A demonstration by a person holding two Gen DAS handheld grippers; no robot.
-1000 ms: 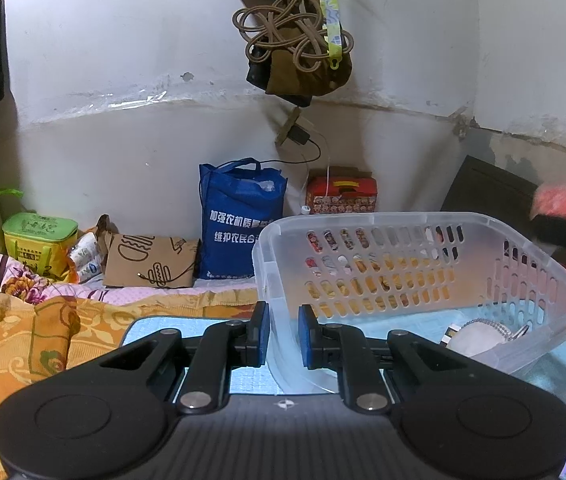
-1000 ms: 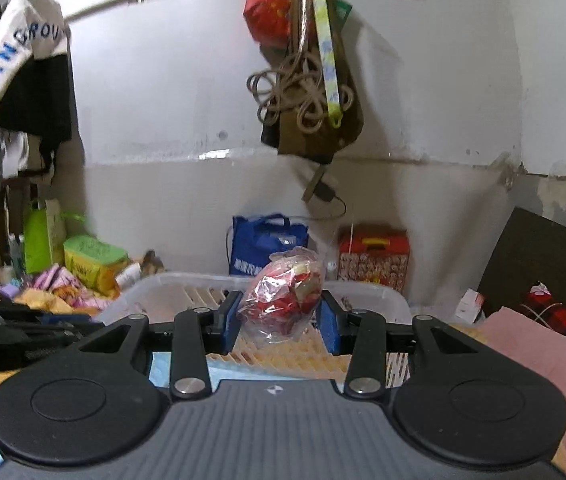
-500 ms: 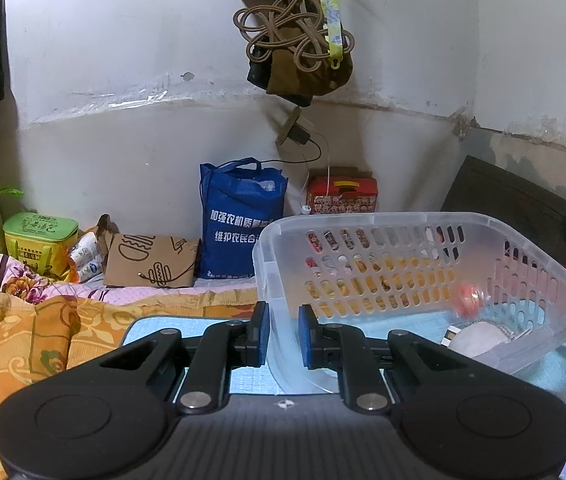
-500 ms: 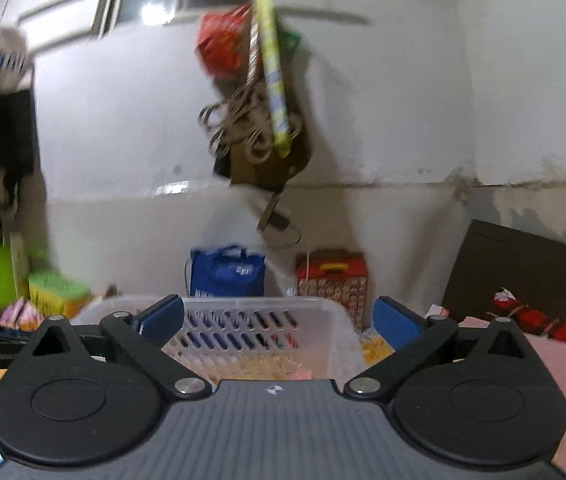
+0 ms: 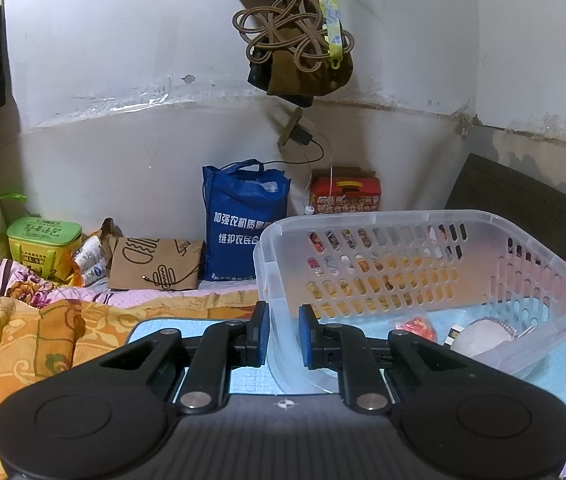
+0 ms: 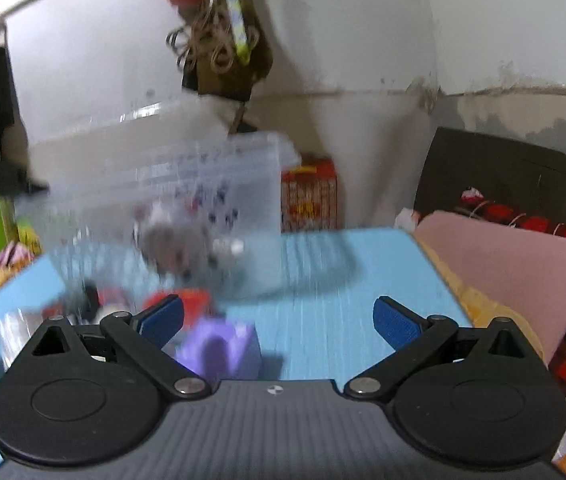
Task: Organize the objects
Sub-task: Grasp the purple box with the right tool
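A clear slotted plastic basket (image 5: 423, 216) is tilted up on the blue mat. My left gripper (image 5: 283, 334) is shut on the basket's near wall. Inside the basket lie a red-and-white snack bag (image 5: 417, 326) and a white round object (image 5: 483, 338). In the right wrist view the basket (image 6: 203, 184) is blurred, at left centre. My right gripper (image 6: 279, 320) is open and empty, low over the mat. A purple block (image 6: 219, 350) and a red object (image 6: 195, 300) lie by its left finger.
A blue tote bag (image 5: 243, 224), a red printed box (image 5: 345, 196), a brown paper bag (image 5: 155, 264) and a green tin (image 5: 43, 244) line the wall. An orange floral blanket (image 5: 23, 344) lies left. A pink board (image 6: 515, 272) stands right of the mat (image 6: 323, 300).
My right gripper opened and dropped the red-and-white snack bag into the basket, then swung down toward the mat. My left gripper has kept still on the basket wall.
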